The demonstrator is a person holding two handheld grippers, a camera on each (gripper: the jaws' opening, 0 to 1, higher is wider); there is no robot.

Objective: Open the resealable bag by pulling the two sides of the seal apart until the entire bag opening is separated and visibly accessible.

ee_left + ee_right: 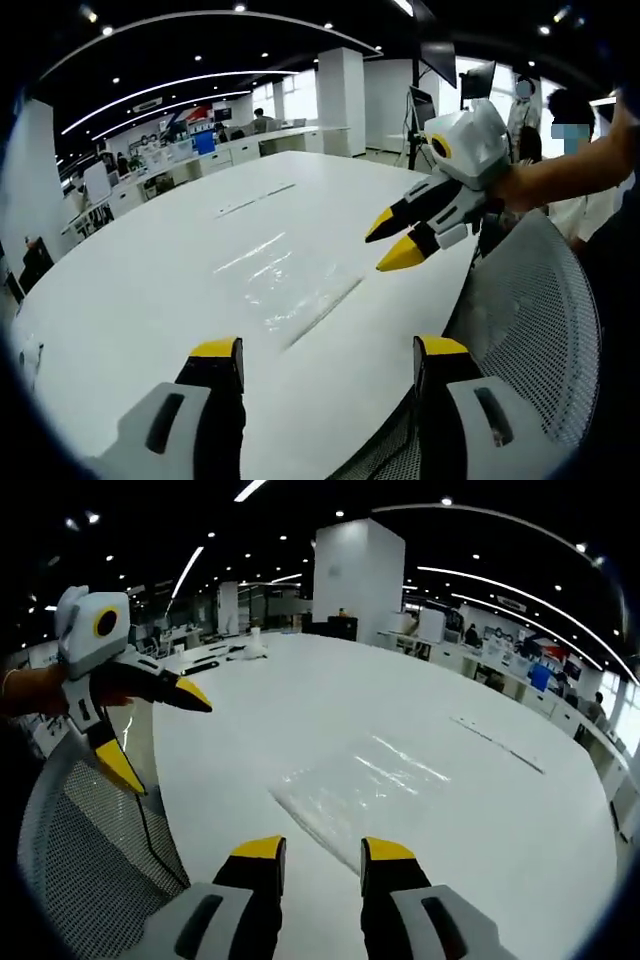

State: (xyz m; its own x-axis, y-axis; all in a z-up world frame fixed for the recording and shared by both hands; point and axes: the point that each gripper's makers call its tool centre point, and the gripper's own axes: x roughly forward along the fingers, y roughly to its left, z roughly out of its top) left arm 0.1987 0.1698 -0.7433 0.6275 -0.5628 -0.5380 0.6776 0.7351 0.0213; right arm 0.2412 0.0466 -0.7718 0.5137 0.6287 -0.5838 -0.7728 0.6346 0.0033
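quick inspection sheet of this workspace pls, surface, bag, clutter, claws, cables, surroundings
surface: white table, glossy, curved edge
job's things: clear resealable bag lying flat on the table, whether the seal is shut cannot be told, neither claw touching it
clutter: thin strip farther along the table; small items at its far end
grippers: left claw open, empty, above the table edge; right claw open, empty, just short of the bag
cables: black cable over the mesh chair
surroundings: open office, desks, white pillar, ceiling light strips, people in the background

Resealable bag [355,790]: clear glossy plastic film, crinkled. Counter [150,280]: smooth white, faint sheen. Chair back [545,300]: grey perforated mesh. Gripper [330,365] tips: matt yellow and black plastic.
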